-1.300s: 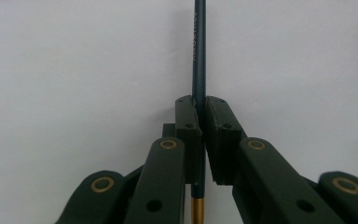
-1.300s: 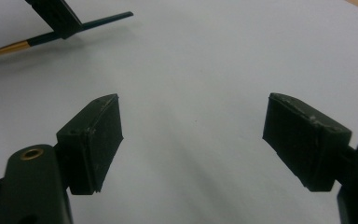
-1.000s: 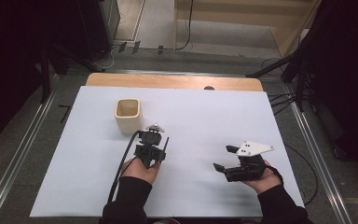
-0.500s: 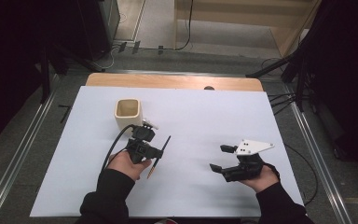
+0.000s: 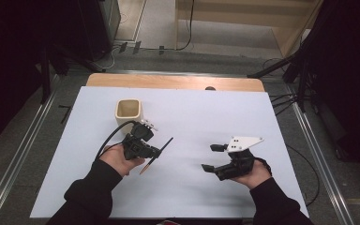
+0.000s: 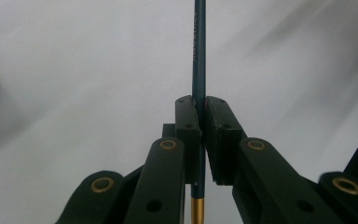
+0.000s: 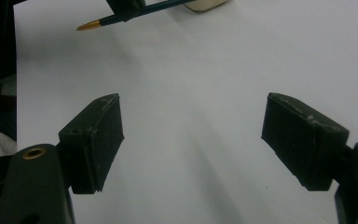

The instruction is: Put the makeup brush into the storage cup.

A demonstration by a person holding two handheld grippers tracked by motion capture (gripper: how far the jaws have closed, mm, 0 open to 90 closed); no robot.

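Item count: one pencil (image 5: 155, 153), one cup (image 5: 128, 112), one white sheet (image 5: 192, 187) over one table (image 5: 173, 82), and two grippers, one in each of my hands. My left gripper (image 5: 146, 151) is pressed together on the pencil: in the left gripper view the two pads clamp the dark green shaft (image 6: 198, 70) from both sides, with no gap visible between pad and shaft. The shaft runs straight up out of the jaws, and its gold end (image 6: 196, 211) projects below them. In the high view the pencil lies tilted across the gripper, gold end lower left toward my hand, dark end upper right, held clear above the sheet. The pencil is just beside the cup, which stands upright on the sheet beyond my left hand; the two do not touch. My right gripper (image 5: 212, 158) is spread wide: in the right gripper view both pads (image 7: 93, 140) stand well apart with bare sheet between them and nothing held. It sits over the right part of the sheet, well apart from the pencil and the cup. The right gripper view shows the pencil's gold tip (image 7: 87, 26) at the far top edge, with the cup (image 7: 205, 4) just behind it.
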